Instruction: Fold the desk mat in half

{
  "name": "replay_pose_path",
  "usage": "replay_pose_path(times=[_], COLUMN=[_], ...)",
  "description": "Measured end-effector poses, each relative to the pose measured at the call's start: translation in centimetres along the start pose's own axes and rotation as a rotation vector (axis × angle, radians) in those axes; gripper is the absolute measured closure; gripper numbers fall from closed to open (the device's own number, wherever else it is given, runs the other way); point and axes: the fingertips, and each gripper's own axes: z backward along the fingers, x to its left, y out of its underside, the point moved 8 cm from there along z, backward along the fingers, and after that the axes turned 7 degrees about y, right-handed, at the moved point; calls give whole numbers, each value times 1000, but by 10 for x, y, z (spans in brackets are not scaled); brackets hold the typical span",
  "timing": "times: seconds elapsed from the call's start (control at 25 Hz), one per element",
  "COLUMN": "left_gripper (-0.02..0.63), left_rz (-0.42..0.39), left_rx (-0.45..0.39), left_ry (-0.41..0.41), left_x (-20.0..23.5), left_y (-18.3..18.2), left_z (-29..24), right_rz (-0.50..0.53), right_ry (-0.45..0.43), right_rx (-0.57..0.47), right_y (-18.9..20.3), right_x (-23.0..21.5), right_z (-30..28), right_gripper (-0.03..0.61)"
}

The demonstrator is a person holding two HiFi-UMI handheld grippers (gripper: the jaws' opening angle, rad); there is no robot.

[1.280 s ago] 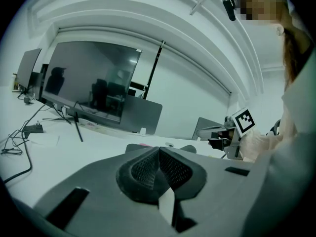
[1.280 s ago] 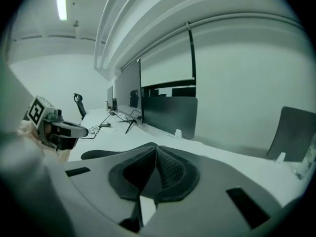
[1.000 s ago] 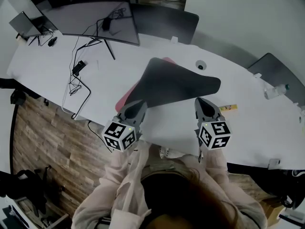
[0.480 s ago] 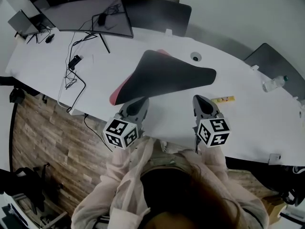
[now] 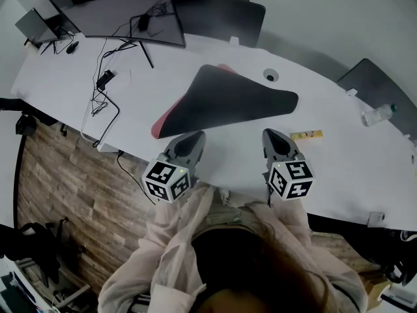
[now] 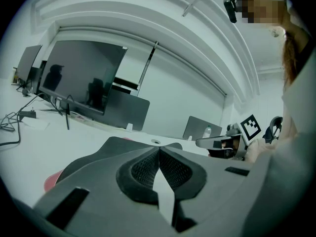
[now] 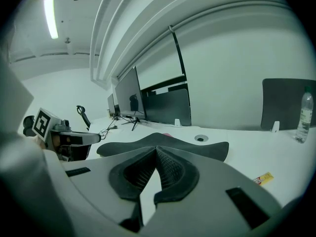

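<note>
The left gripper [image 5: 193,137] has its two grey jaws pressed together at the tips, and the left gripper view shows only the white desk surface through the small gap behind the tips, so it holds nothing. The right gripper [image 5: 272,136] is the same: its jaws are closed tip to tip and nothing is between them. Both grippers hang low over the near part of the white curved desk [image 5: 215,165], side by side and pointing toward 12 o'clock in the head view. The soft desk mat, dark on one side and red on the other [image 5: 228,100], lies on the desk at 12 o'clock from the grippers. It is folded over with the dark side up, and a red strip shows along its edge at 8 o'clock. The left gripper's tips are just beside the near edge of the mat, and the right gripper's tips are a little apart from it. A small yellow flat packet [image 5: 306,135] lies at 3 o'clock from the right gripper. A wide dark monitor [image 5: 117,15] with loose black cables [image 5: 104,87] stands at 10 o'clock from the mat, and a clear plastic bottle [image 5: 378,115] is far at 3 o'clock.
</note>
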Motion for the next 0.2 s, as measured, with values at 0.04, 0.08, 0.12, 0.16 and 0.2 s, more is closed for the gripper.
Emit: replay_pose_path(times=[0.04,0.08,0.12,0.16,0.2], left_gripper=[586,587,588,588,588], left_rz=[0,-1,0,0,1], left_rx=[0,-1,-1,-1,-2], left_ry=[0,0,1,2,3], left_x=[-1,-1,-2,-3,-4], left_y=[0,0,0,1,1], left_z=[0,-1,-1,-1,-2], right_rz=[-2,-3,-3,-3,-3], right_ry=[-2,-3,-4,-5,-6], right_rx=[0,-1,-1,-1,-2], right_y=[0,0,1,1,1], right_x=[0,0,0,-1,-1], right_z=[0,1,1,1,2], right_gripper=[563,563,563,563,563])
